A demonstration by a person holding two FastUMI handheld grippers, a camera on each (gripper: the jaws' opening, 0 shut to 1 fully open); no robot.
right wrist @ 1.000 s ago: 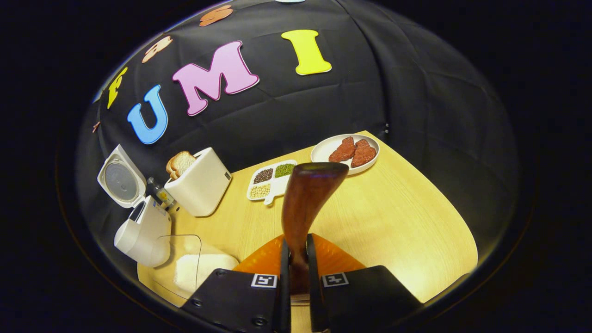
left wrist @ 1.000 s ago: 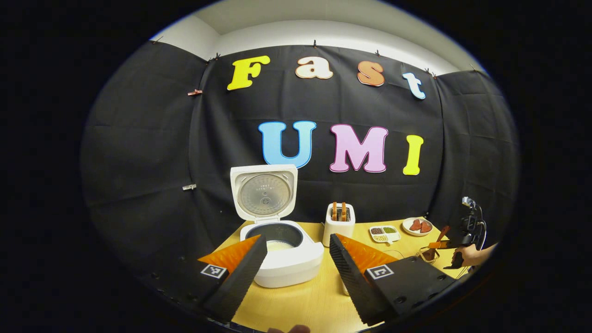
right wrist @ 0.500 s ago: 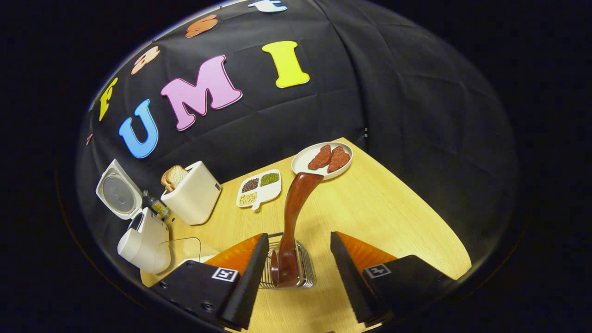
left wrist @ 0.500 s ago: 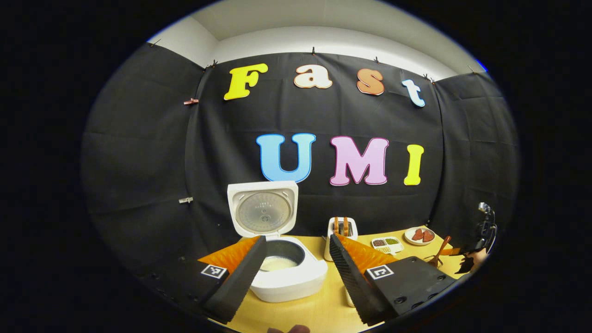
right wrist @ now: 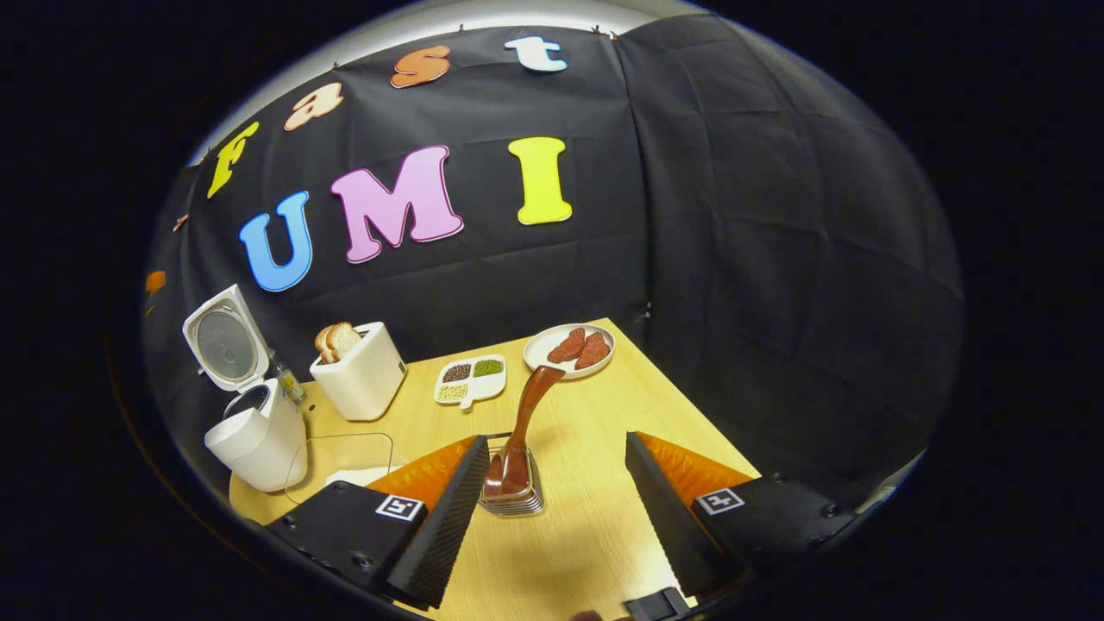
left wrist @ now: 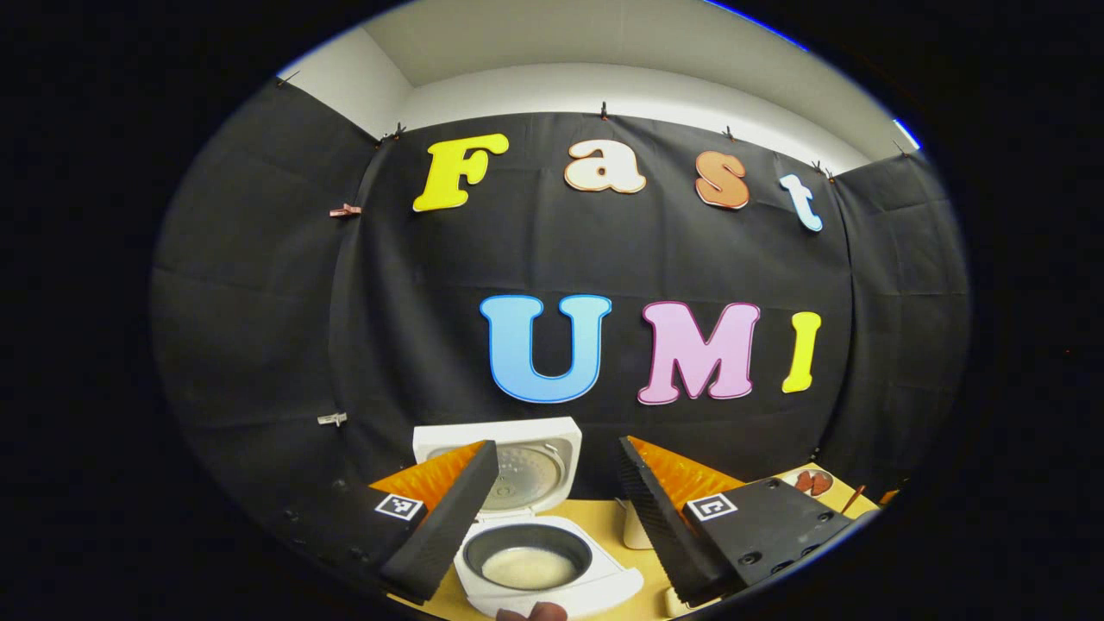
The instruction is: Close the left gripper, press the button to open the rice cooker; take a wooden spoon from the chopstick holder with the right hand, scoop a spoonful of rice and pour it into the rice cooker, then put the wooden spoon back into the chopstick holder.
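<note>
Right gripper view: the right gripper (right wrist: 552,509) has its jaws apart and empty, above the brown wooden spoon (right wrist: 523,431) standing in the wire chopstick holder (right wrist: 512,498) on the light wooden tabletop (right wrist: 638,405). Left gripper view: the left gripper (left wrist: 556,517) has its jaws apart, facing the white rice cooker (left wrist: 552,580), lid raised, with white rice in its dark inner pot.

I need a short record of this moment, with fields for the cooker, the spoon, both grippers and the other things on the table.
cooker: white rice cooker, lid up, rice in pot
spoon: brown wooden spoon standing in wire chopstick holder
right gripper: fingers open, apart from the spoon
left gripper: fingers open, empty
other: white toaster with bread, divided tray of beans, plate of red slices
</note>
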